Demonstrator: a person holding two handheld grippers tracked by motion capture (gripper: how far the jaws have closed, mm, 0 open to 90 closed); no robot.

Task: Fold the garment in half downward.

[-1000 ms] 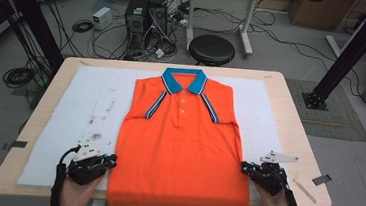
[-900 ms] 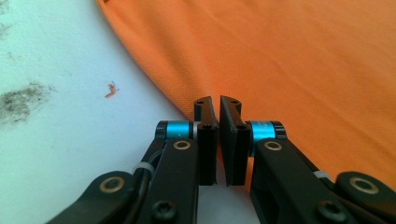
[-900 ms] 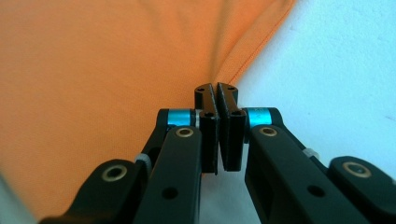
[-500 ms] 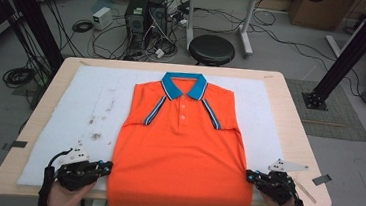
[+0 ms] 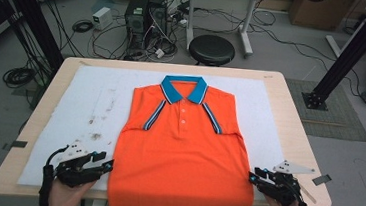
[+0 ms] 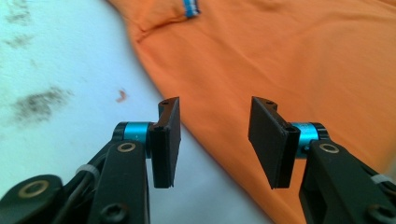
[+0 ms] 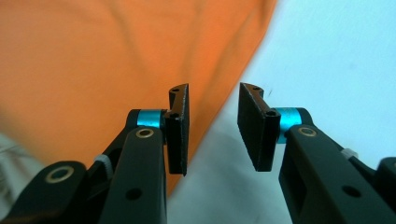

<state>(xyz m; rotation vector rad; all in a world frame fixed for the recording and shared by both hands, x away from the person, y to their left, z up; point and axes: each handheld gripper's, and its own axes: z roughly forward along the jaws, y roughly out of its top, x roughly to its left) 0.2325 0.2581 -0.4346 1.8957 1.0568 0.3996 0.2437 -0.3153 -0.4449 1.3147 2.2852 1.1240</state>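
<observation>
An orange polo shirt with a blue collar lies flat on the white mat, its hem hanging over the near table edge. My left gripper sits open at the shirt's lower left edge; in the left gripper view the orange polo shirt edge runs between its parted jaws, and I cannot tell whether they touch the cloth. My right gripper is open at the lower right edge, and the orange polo shirt border passes under its jaws in the right gripper view.
The wooden table has bare margins left and right of the mat. Dark smudges mark the mat left of the shirt. Beyond the table stand a black stool, computer boxes and cables on the floor.
Both grippers have drawn back toward the near table edge and now sit beside the shirt's lower corners. The shirt has not moved.
</observation>
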